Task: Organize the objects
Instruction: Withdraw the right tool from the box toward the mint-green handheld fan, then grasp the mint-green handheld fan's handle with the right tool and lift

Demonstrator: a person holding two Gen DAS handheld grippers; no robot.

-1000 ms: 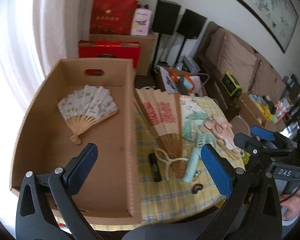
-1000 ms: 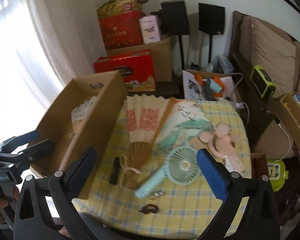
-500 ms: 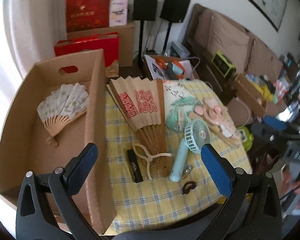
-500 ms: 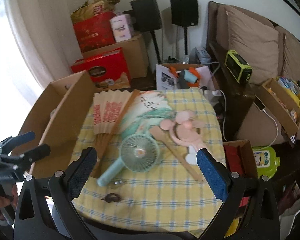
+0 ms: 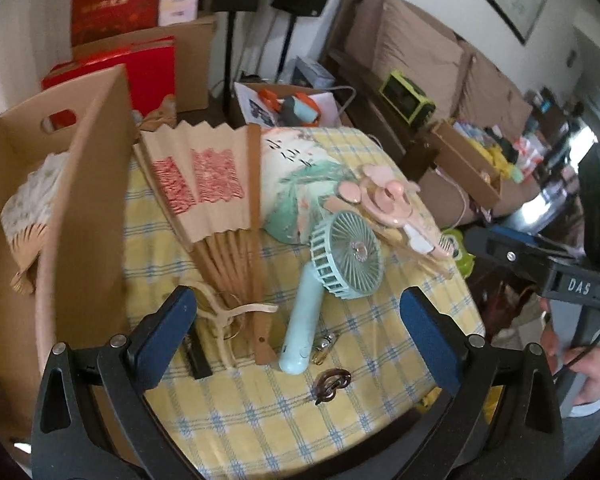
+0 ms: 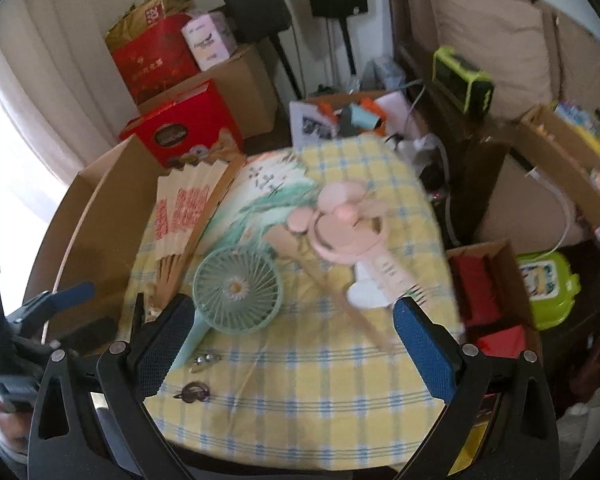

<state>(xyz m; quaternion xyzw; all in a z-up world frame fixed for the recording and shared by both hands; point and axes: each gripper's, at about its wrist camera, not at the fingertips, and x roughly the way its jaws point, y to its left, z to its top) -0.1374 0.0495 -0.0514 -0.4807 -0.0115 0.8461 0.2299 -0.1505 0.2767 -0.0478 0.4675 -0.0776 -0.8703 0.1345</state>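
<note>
A yellow checked table point(image 5: 380, 360) holds a tan folding fan with red print point(image 5: 204, 184), a round painted fan point(image 5: 300, 172), a teal hand-held electric fan point(image 5: 340, 256) and a pink electric fan point(image 5: 384, 200). A cardboard box point(image 5: 88, 184) at the left holds a white folding fan point(image 5: 28, 208). My left gripper point(image 5: 296, 336) is open and empty above the table's near edge, around the teal fan's handle. My right gripper point(image 6: 288, 340) is open and empty above the table, near the teal fan point(image 6: 236, 288) and pink fan point(image 6: 340, 228).
A black clip point(image 5: 198, 354), a metal clip point(image 5: 324, 346) and a dark hair clip point(image 5: 332, 384) lie near the front edge. Red gift boxes point(image 6: 184, 128), speakers point(image 6: 256, 4), a sofa point(image 6: 500, 32) and boxes of clutter point(image 6: 556, 160) surround the table.
Both grippers have swung to the right. The left view has moved from over the box to over the table. Both stay open and empty.
</note>
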